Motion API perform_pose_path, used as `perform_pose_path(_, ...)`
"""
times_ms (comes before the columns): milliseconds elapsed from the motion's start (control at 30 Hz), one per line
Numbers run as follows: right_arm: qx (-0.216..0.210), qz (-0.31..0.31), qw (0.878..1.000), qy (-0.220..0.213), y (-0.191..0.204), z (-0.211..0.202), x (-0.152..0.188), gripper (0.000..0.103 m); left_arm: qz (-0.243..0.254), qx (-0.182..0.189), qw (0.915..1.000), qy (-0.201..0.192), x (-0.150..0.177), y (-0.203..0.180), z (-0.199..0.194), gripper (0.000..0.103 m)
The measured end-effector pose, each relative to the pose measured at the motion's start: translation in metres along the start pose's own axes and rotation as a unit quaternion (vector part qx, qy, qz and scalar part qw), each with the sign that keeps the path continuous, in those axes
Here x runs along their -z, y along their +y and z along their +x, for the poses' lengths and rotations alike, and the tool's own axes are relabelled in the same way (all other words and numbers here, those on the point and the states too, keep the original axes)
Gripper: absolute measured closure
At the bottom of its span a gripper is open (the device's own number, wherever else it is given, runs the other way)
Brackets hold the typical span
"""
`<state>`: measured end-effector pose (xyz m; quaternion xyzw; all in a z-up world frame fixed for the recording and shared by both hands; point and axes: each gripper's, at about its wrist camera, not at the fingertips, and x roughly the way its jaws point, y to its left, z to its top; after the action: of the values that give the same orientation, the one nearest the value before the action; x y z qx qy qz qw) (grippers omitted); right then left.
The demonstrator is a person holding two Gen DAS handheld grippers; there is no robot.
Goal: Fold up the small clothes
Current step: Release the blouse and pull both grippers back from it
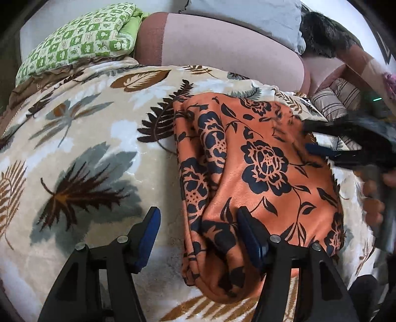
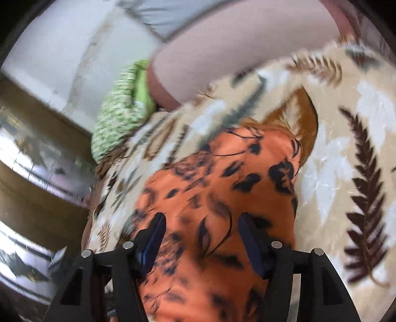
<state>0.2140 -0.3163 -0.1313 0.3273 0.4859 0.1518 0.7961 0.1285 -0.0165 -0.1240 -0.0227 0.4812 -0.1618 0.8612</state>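
An orange garment with dark floral print (image 1: 259,168) lies folded lengthwise on a leaf-patterned blanket (image 1: 86,148). My left gripper (image 1: 198,213) stands open over the garment's near left edge. One pad rests on the cloth, the other is above the blanket, and the doubled edge runs between them. My right gripper (image 1: 307,137) comes in blurred from the right side of the garment, held by a hand (image 1: 373,205). In the right wrist view the right gripper (image 2: 202,218) is open just above the orange garment (image 2: 210,178), with nothing pinched.
A green checked pillow (image 1: 81,42), a pink bolster (image 1: 222,49) and a grey pillow (image 1: 247,12) line the far side. A dark furry item (image 1: 326,32) and striped cloth (image 1: 331,99) sit at the far right. The blanket's edge drops to the floor (image 2: 37,161).
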Motion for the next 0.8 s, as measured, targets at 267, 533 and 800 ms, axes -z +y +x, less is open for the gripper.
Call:
perform_pose_path(267, -0.045, 0.018, 0.998, -0.031, 0.000, -0.015, 0.003, 0.038, -0.001, -0.003, 1.0000, 0.001, 0.001, -0.001, -0.004, 0.038)
perform_pose_path(533, -0.016, -0.024, 0.999, -0.044, 0.027, -0.042, 0.021, 0.037, 0.005, -0.025, 0.9996, -0.010, 0.001, -0.008, -0.030, 0.038)
perform_pose_path(800, 0.187, -0.157, 0.967, -0.068, 0.082, -0.108, 0.127, 0.026, 0.008, -0.066, 0.9964, -0.053, 0.020, -0.030, -0.086, 0.022)
